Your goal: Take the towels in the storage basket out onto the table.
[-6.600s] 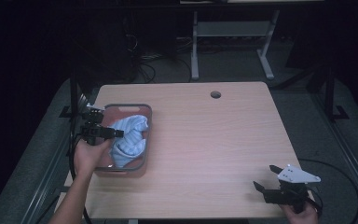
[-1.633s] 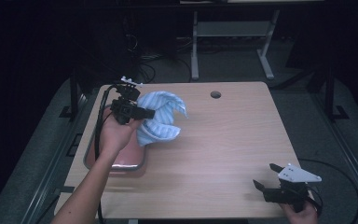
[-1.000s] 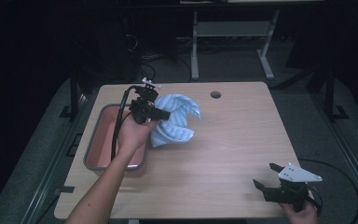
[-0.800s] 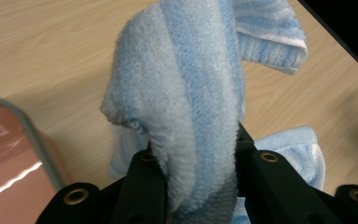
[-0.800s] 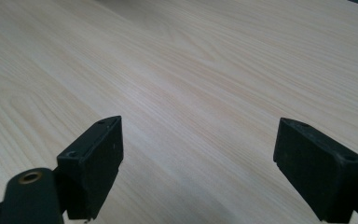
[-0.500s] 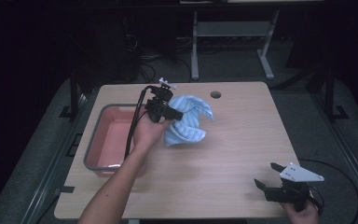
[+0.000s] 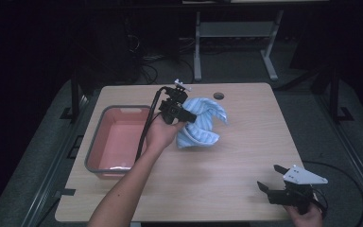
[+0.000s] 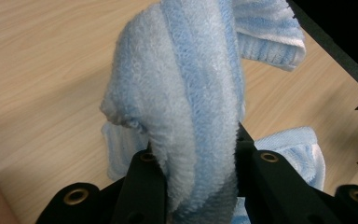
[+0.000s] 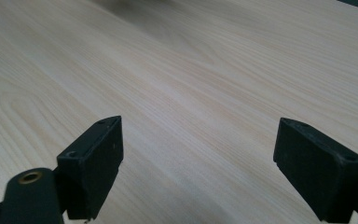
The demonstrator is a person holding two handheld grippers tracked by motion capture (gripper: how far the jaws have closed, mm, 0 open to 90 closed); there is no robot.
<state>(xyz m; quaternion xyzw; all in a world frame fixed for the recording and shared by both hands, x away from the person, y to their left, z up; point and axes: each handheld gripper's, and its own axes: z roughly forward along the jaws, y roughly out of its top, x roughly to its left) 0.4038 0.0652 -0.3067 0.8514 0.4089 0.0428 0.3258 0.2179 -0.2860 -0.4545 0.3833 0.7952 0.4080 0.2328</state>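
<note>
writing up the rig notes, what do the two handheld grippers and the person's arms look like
Both grippers are black, each with two blocky tongs showing round brass-coloured fittings. The left gripper trails a black cable along the forearm and has a small pale fitting on top. The right gripper carries a grey three-cornered plate and trails a black cable off the table's near right corner. The left forearm is bare, with no sleeve visible.

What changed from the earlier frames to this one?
The left gripper, shut on the striped towel, lifted it out of the pink tub and carried it right, over the table's middle. The tub and the open right gripper stayed put.
</note>
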